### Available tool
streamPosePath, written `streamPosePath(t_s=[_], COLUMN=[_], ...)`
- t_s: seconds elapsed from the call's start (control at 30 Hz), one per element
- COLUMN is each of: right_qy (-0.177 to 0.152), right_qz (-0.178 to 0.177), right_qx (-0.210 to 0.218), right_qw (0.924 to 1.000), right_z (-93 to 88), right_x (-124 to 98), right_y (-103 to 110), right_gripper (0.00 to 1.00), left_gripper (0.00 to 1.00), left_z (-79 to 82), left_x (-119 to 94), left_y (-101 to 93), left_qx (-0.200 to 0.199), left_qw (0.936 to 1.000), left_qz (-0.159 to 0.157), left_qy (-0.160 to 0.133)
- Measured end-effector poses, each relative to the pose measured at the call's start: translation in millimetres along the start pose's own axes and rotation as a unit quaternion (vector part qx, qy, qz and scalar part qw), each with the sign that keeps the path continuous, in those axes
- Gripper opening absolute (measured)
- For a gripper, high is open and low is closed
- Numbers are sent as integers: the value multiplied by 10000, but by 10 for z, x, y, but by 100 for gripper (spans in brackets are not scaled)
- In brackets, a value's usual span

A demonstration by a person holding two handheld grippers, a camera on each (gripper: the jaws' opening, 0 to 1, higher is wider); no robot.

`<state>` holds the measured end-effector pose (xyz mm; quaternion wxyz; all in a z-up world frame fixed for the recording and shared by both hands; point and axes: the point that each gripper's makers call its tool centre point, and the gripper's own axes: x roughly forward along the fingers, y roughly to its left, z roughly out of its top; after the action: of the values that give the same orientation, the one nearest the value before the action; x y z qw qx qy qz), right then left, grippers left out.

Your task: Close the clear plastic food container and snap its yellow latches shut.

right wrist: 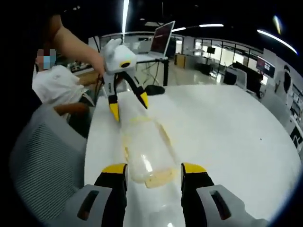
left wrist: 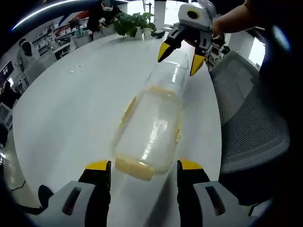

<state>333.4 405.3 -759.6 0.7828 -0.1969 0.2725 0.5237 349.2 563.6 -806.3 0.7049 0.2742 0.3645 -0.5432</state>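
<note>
Between my left tool jaws, spread apart, lies the clear plastic food container on the white table; my right tool, also spread, straddles its far end.

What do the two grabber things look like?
Both match. The left gripper and right gripper have pale grey bodies with dark slots and black jaws capped in yellow. From the other side, each shows a white head, black arms and pointed yellow tips.

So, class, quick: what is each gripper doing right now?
Left gripper: open, jaws either side of one end of the container, holding nothing.
Right gripper: open, jaws either side of the other end, holding nothing.
</note>
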Motion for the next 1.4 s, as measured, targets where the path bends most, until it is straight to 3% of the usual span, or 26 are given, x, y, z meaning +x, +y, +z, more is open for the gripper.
streamPosePath(t_s=[0.43, 0.93, 1.13, 1.4], right_qy=[498, 936, 1111, 1454], right_qz=[321, 501, 602, 713], right_qx=[-300, -575, -726, -989], right_qw=[9978, 9927, 9893, 9818], right_z=[-128, -232, -278, -393], right_x=[107, 219, 256, 297], right_y=[56, 12, 8, 3], right_gripper=[45, 46, 46, 46], left_gripper=[56, 56, 54, 53], left_z=[-90, -159, -126, -178], left_x=[37, 54, 72, 106], left_y=[62, 80, 93, 125], left_qx=[298, 592, 790, 1053], left_qw=[9991, 9973, 9960, 9925], left_qz=[-155, -271, -330, -465], left_qy=[247, 334, 253, 423])
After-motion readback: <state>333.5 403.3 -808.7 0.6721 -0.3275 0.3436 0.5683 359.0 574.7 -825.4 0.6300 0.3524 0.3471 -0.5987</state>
